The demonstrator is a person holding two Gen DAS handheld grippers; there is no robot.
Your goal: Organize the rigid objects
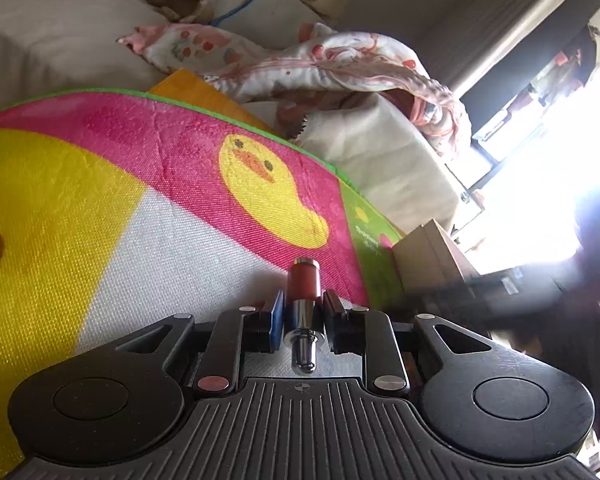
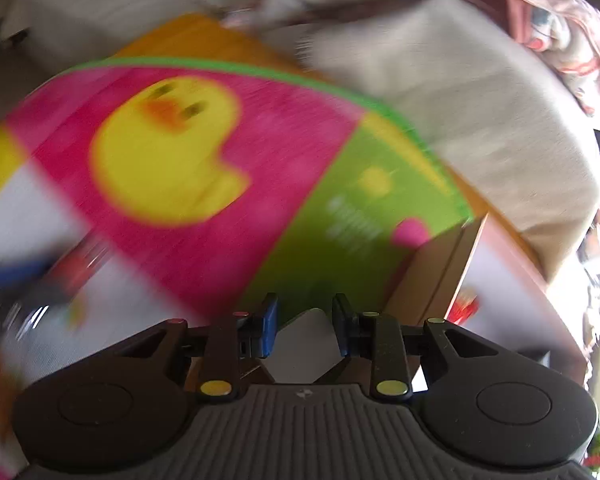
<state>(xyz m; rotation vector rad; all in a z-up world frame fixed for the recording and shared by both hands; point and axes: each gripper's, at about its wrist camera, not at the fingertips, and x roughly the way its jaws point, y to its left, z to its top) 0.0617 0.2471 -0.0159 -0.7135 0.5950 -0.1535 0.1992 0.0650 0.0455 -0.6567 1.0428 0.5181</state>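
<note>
My left gripper [image 1: 304,306] is shut on a small metal peg with a red sleeve [image 1: 303,284]; its chrome stem sticks back toward the camera. It is held just above the colourful duck mat [image 1: 172,184]. In the right wrist view, which is motion-blurred, my right gripper [image 2: 305,318] is open with nothing between its blue pads. It hovers over the green part of the duck mat [image 2: 340,200], beside a brown cardboard box [image 2: 436,276]. A blurred red and blue shape [image 2: 72,268] at the left is probably the left gripper with the peg.
A cardboard box [image 1: 424,252] stands at the mat's right edge. A cream cushion [image 1: 380,152] and a flowered blanket [image 1: 320,60] lie behind the mat. A bright window [image 1: 548,184] is at the right. The cream cushion [image 2: 480,108] also shows in the right wrist view.
</note>
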